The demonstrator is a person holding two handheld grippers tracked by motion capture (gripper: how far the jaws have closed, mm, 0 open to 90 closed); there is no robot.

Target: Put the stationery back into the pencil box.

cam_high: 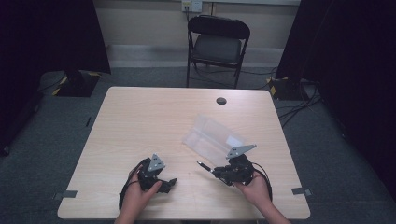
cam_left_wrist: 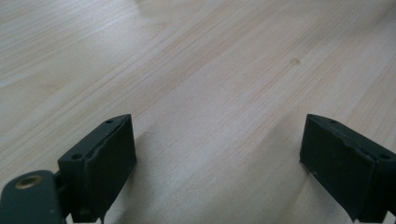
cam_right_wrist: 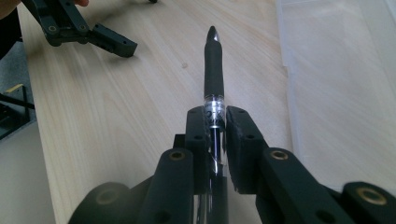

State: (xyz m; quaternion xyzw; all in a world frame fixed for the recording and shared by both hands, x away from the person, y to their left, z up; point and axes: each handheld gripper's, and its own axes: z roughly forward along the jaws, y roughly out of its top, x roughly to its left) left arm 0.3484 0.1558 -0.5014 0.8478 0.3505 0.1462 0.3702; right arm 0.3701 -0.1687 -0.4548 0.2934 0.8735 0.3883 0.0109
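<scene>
Right now your right gripper [cam_right_wrist: 214, 122] clamps one pen [cam_right_wrist: 213, 65] beside one clear plastic case [cam_high: 212, 137]; your left gripper [cam_left_wrist: 217, 154] stands open, empty, near the desk's [cam_high: 140, 121] front edge.

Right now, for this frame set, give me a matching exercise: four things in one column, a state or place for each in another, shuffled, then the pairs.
Things:
1. left gripper
2. right gripper
3. pen
4. clear plastic case

States or places:
A. lies flat on the table, beside the right gripper
B. jaws wide apart, nothing between them
C. clamped by its clear barrel, dark grip and tip sticking out ahead
D. jaws closed on a slim thing

Pairs: 1-B, 2-D, 3-C, 4-A
</scene>
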